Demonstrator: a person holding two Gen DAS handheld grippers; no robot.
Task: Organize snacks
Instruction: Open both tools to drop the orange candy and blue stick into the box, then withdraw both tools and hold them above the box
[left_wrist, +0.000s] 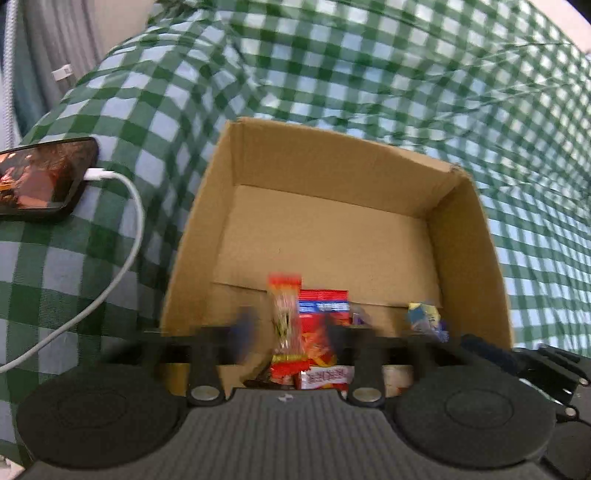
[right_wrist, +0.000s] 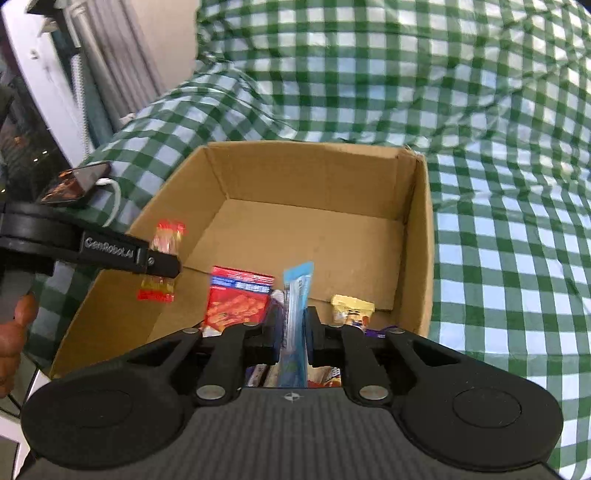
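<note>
An open cardboard box (left_wrist: 461, 236) sits on green checked cloth. My left gripper (left_wrist: 289, 330) hangs over its near end, fingers blurred and spread wide. A red-and-clear snack packet (left_wrist: 284, 314) stands loose between them, touching neither pad. In the right wrist view that packet (right_wrist: 168, 236) shows behind the left gripper's finger (right_wrist: 159, 263), over the box's left wall. My right gripper (right_wrist: 294, 326) is shut on a thin blue snack packet (right_wrist: 297, 295), held upright over the box (right_wrist: 419, 240). On the box floor lie a red pack (right_wrist: 236, 302) and a yellow packet (right_wrist: 351, 310).
A phone (left_wrist: 40, 177) with a white charging cable (left_wrist: 125, 240) lies on the cloth (left_wrist: 332, 55) left of the box. Curtains and a window frame (right_wrist: 44, 74) stand at the far left. A person's hand (right_wrist: 14, 332) holds the left gripper's handle.
</note>
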